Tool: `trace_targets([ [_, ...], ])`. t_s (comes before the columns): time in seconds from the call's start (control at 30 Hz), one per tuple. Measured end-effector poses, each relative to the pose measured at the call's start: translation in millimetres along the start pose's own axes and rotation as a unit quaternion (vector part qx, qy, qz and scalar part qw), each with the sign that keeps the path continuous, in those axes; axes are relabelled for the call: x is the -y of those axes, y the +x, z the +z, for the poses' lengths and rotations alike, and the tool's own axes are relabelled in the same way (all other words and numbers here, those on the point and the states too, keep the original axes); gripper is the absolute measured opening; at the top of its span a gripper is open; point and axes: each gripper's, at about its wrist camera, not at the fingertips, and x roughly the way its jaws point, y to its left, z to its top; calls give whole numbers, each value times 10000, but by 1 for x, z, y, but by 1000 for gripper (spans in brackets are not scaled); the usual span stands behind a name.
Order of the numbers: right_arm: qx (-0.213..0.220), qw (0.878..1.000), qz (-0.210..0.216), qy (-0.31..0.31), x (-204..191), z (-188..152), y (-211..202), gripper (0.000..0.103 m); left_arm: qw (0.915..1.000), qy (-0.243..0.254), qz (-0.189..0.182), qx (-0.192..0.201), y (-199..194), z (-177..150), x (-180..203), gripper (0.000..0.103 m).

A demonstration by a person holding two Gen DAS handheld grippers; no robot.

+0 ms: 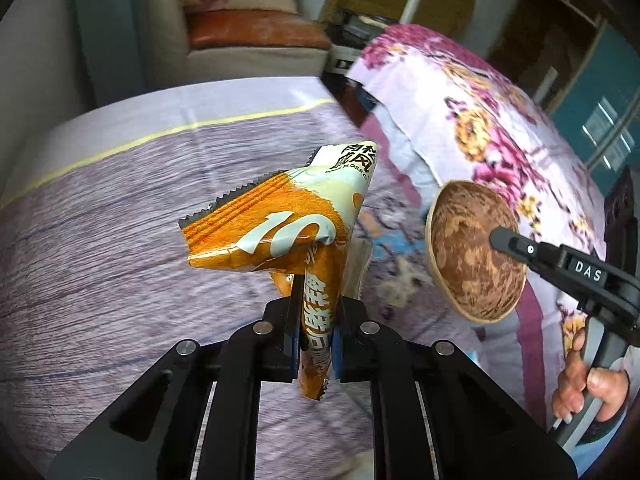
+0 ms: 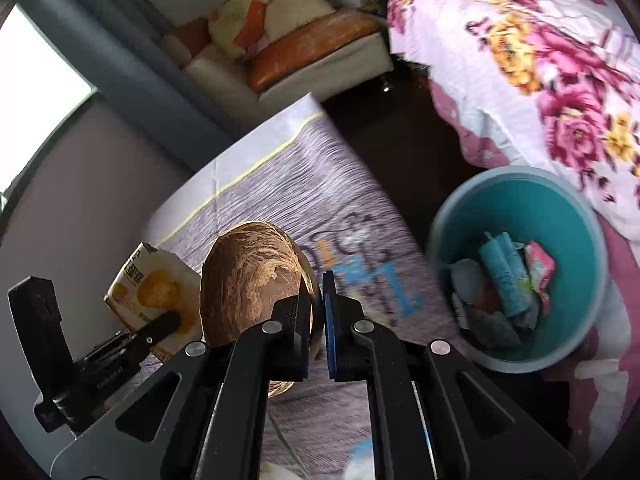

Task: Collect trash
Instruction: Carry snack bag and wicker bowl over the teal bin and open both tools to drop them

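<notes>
My left gripper [image 1: 316, 336] is shut on an orange and white snack wrapper [image 1: 280, 232] and holds it above the purple table cover [image 1: 100, 240]. My right gripper [image 2: 318, 320] is shut on the rim of a brown coconut-shell bowl [image 2: 248, 280], held in the air. That bowl also shows in the left wrist view [image 1: 476, 252], to the right of the wrapper. The wrapper shows in the right wrist view [image 2: 148, 284], left of the bowl. A teal bin [image 2: 576, 208] with several pieces of trash inside stands low at the right.
A bed with a pink floral quilt [image 2: 540, 60] lies right of the bin. A sofa with cushions [image 2: 300, 48] stands at the back. A dark gap of floor [image 2: 392, 140] runs between table and bed.
</notes>
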Motion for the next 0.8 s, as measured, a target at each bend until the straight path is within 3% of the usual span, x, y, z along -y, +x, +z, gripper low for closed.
trace_targets([
  [0.3,455,9981,-78,407,59,-2,-43,6,9980,576,-242,-140,13,-1,71,12],
  [0.8,756,9910,-454,1010,133,2,-67,6,9890,1166,-593,-686,64,7,138,12],
])
